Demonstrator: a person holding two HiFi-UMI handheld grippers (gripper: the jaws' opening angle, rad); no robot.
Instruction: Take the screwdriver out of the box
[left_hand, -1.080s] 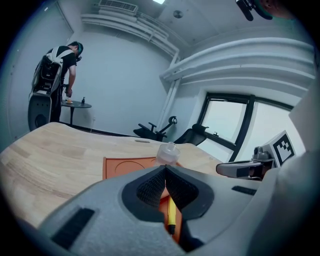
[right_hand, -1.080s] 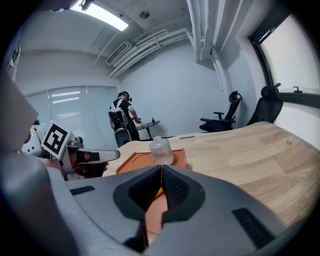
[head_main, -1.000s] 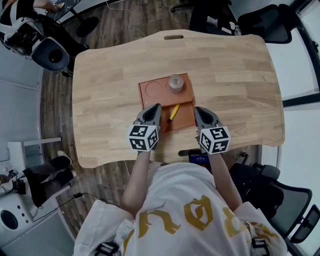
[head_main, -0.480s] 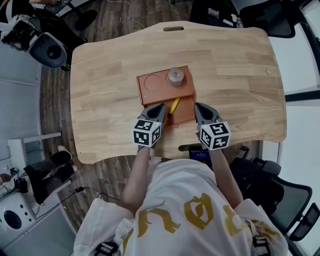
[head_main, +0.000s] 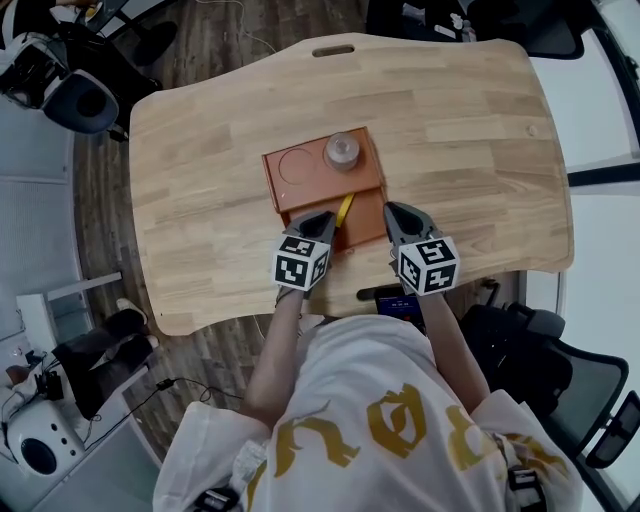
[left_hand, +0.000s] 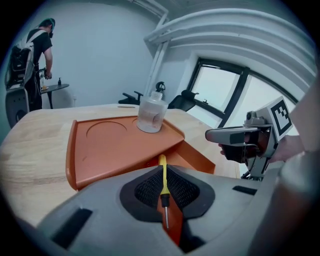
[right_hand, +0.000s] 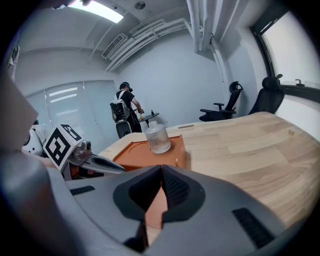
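Where the near, open compartment of the orange-brown plastic box (head_main: 272, 190) drops below its flat far panel, we see the slim yellow-handled screwdriver (left_hand: 162, 176) lying lengthways, its handle toward the far side and its thin metal shaft toward the person. The grey left gripper (left_hand: 162, 169) reaches down into that compartment, its jaws closed in on the handle with one dark ribbed pad against each side. On the far panel we find a shallow circular recess (head_main: 296, 166) and, just beside it to the right, a small clear jar with a narrow neck (head_main: 341, 150), standing upright. The grey right gripper (right_hand: 161, 170) hangs just beside the box's right edge, its jaws pressed together with nothing between them. Each gripper carries a white cube with black square markers (head_main: 300, 263) at the end nearest the person, whose white shirt with gold lettering (head_main: 370, 425) fills the bottom of the head view. The box sits near the middle of a pale wooden table with rounded corners (head_main: 470, 130). The tabletop is made of jointed strips, with a slot (head_main: 333, 50) cut near the far edge. Around it we see dark plank flooring (head_main: 100, 200), black office chairs (head_main: 560, 380), pale walls and large dark-framed windows (left_hand: 220, 92). Another person (right_hand: 127, 107) stands far back in the room.
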